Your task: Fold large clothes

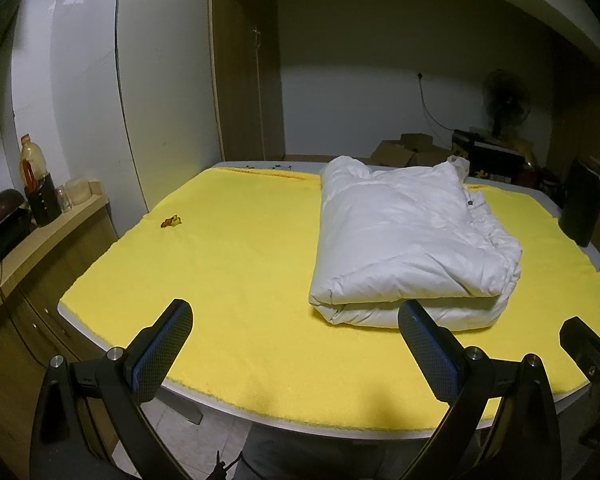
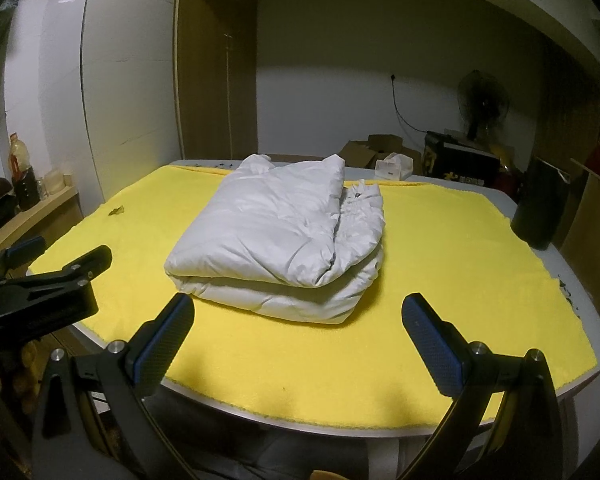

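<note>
A white padded garment (image 1: 408, 240) lies folded into a thick rectangle on the yellow cloth (image 1: 240, 264) that covers the table; the right wrist view shows the same garment (image 2: 280, 236) near the middle. My left gripper (image 1: 296, 322) hovers open over the table's near edge, left of the bundle, holding nothing. My right gripper (image 2: 298, 316) is also open and empty, just in front of the bundle's near edge. The left gripper (image 2: 52, 276) shows at the left of the right wrist view, and part of the right gripper (image 1: 592, 352) at the right of the left wrist view.
A small orange scrap (image 1: 171, 221) lies on the cloth at the left. A counter (image 1: 40, 236) with a bottle and jars runs along the left wall. A dark cylinder (image 2: 540, 204) stands at the table's right edge. Cardboard boxes (image 1: 408, 148) and a fan (image 2: 482, 104) sit behind.
</note>
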Demonstrator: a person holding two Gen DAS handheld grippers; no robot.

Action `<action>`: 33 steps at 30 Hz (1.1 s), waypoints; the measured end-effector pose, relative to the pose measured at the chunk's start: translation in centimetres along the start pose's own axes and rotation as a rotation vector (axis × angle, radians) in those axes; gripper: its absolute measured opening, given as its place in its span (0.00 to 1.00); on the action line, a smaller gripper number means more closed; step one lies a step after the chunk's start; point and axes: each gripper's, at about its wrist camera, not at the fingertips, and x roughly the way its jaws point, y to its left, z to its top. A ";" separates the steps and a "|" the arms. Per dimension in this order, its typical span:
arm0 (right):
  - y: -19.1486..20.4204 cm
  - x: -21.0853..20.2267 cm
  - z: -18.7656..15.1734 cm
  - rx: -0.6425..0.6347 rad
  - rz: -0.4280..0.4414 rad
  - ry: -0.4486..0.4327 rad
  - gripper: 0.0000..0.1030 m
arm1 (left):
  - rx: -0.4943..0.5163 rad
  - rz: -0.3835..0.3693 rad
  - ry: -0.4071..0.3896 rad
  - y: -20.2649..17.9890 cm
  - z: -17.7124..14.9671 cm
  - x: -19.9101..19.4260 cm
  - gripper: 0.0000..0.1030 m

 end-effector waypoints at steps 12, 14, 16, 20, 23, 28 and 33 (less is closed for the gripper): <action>0.0 -0.2 -0.1 -0.010 -0.006 -0.008 1.00 | 0.009 -0.006 0.017 -0.1 -0.2 0.1 1.00; 0.0 -0.2 -0.1 -0.011 -0.005 -0.007 1.00 | 0.010 -0.005 0.019 -0.2 -0.2 0.1 1.00; 0.1 -0.2 0.0 -0.013 -0.005 -0.008 1.00 | 0.014 -0.006 0.020 -0.2 -0.2 0.2 1.00; 0.2 -0.1 -0.1 -0.012 -0.006 -0.007 1.00 | 0.016 -0.004 0.024 -0.3 -0.3 0.2 1.00; 0.3 -0.1 0.0 -0.008 -0.005 -0.005 1.00 | 0.014 -0.001 0.027 -0.2 -0.3 0.3 1.00; 0.3 -0.2 0.0 -0.010 -0.002 -0.004 1.00 | 0.013 -0.002 0.030 -0.1 -0.3 0.4 1.00; 0.5 -0.4 0.0 -0.014 0.007 0.000 1.00 | 0.014 0.000 0.037 -0.1 -0.3 0.5 1.00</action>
